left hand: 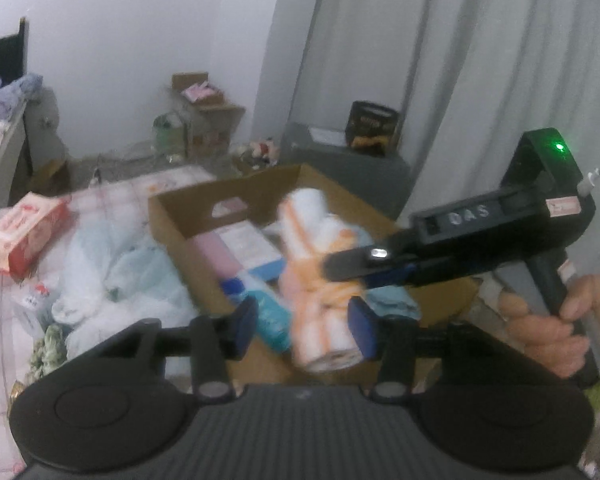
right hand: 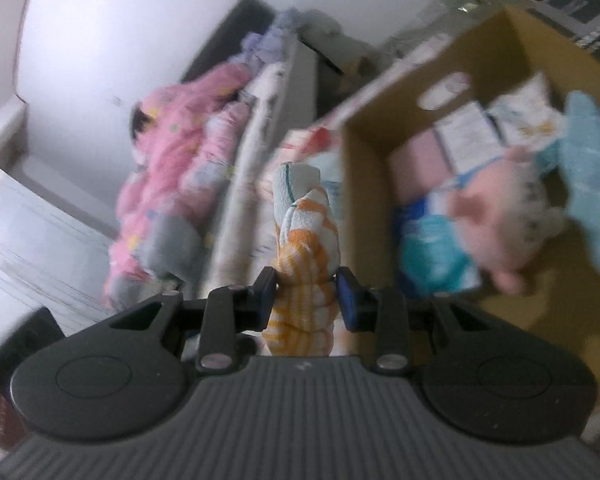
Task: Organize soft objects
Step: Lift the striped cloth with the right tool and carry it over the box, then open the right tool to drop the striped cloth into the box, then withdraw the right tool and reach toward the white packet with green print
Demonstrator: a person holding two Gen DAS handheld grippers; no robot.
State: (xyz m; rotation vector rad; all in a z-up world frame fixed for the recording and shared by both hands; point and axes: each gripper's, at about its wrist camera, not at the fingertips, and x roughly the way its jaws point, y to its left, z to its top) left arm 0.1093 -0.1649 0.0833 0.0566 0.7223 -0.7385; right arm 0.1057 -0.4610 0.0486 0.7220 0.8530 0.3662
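An orange-and-white striped towel roll (left hand: 320, 280) hangs over an open cardboard box (left hand: 168, 216). My right gripper (left hand: 334, 266) reaches in from the right, held by a hand (left hand: 548, 328), and is shut on the roll's middle. In the right wrist view both pads of my right gripper (right hand: 306, 296) press on the towel roll (right hand: 306, 240). My left gripper (left hand: 303, 328) stands open around the roll's lower end; the roll lies against the right pad and the left pad is clear of it. The box (right hand: 364, 184) holds a pink pack (left hand: 216, 256), a teal pack (left hand: 270, 320) and a pale blue cloth (left hand: 394, 300).
A red-and-white tissue pack (left hand: 24, 236) and a crumpled pale blue cloth (left hand: 112, 272) lie on the bed left of the box. Grey curtains (left hand: 460, 80) hang behind. A pink plush heap (right hand: 172, 184) lies left of the box. A blurred hand (right hand: 492, 220) crosses the box.
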